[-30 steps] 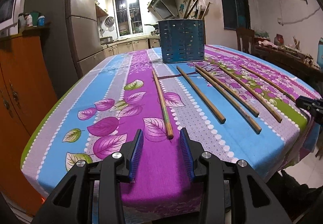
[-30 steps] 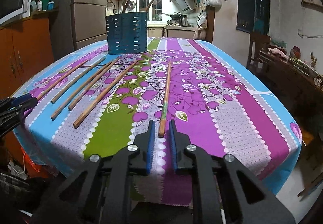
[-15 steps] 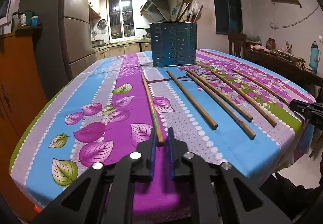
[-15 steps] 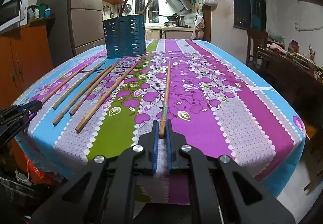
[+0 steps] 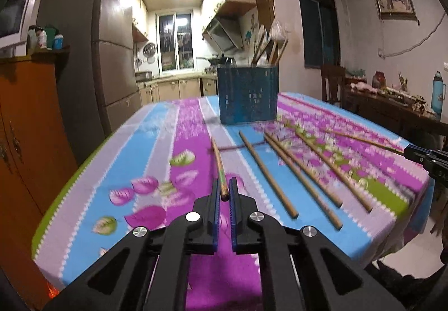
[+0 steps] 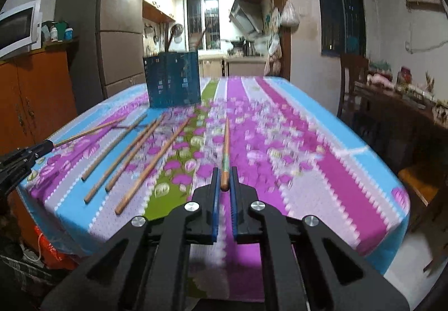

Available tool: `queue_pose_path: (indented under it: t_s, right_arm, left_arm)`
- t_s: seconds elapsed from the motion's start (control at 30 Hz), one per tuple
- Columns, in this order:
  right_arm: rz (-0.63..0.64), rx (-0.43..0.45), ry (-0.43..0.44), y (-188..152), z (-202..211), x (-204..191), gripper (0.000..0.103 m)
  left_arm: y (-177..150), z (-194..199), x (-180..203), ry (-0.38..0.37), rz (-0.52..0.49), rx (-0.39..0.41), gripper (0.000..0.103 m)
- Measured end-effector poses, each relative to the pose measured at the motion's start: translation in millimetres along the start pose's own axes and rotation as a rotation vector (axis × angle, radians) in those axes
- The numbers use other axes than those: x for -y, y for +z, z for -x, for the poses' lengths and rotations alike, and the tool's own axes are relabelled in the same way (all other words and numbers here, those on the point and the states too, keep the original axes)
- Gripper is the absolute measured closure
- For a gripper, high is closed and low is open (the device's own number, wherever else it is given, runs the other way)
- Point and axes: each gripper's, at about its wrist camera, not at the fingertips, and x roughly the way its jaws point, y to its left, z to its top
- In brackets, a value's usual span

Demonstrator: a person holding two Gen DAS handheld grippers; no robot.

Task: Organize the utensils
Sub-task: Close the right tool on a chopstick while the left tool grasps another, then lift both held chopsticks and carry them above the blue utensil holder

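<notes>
Each gripper is clenched on the near end of one chopstick. The left gripper (image 5: pixel 224 193) pinches a brown stick (image 5: pixel 217 165) with a greenish band near its butt; the stick reaches forward over the cloth (image 5: pixel 156 159), its far tip toward the holder. The right gripper (image 6: pixel 224 183) pinches a like stick (image 6: pixel 226 151), also green-banded near the gripped end, pointing straight ahead along the purple stripe. Both sticks look lifted at the held end, though blur hides whether their far tips touch the cloth.

Four loose chopsticks (image 5: pixel 266 173) lie flat on the cloth between the two held ones, roughly parallel and fanning toward the holder; the right camera shows them to the left of its gripper (image 6: pixel 152 157). A blue slotted holder (image 5: pixel 247 95) stands upright at the far middle of the table with several utensils sticking out of its top. It is well apart from both grippers, and nothing stands on the cloth between the held sticks and it.

A fridge (image 5: pixel 112 58) and an orange cabinet (image 5: pixel 28 120) stand to the left, a dark side table (image 5: pixel 392 106) with clutter to the right
</notes>
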Motion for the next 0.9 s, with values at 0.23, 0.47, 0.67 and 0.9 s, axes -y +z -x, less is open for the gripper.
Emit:
queue_pose_path:
  t_s: [0.23, 0.47, 0.67, 0.9]
  right_arm:
    - [0.082, 0.127, 0.017, 40.7, 13.0, 1.4, 0.098]
    - [0.109, 0.168, 0.081, 85.1, 4.9, 6.5, 0.098]
    - [0.092, 0.169, 0.137, 129.0, -9.8, 16.2, 0.098]
    - [0.079, 0.184, 0.179, 165.0, -22.7, 18.3, 0.098]
  left_arm:
    - [41.0, 13.8, -9.8, -0.002, 0.017, 0.081, 0.096]
    - [83.9, 2.1, -22.3, -0.017, 0.021, 0.104, 0.096]
    - [125.1, -17.6, -34.6, -0.038, 0.026, 0.102, 0.096]
    - [168.2, -32.0, -47.1, -0.063, 0.028, 0.135, 0.096]
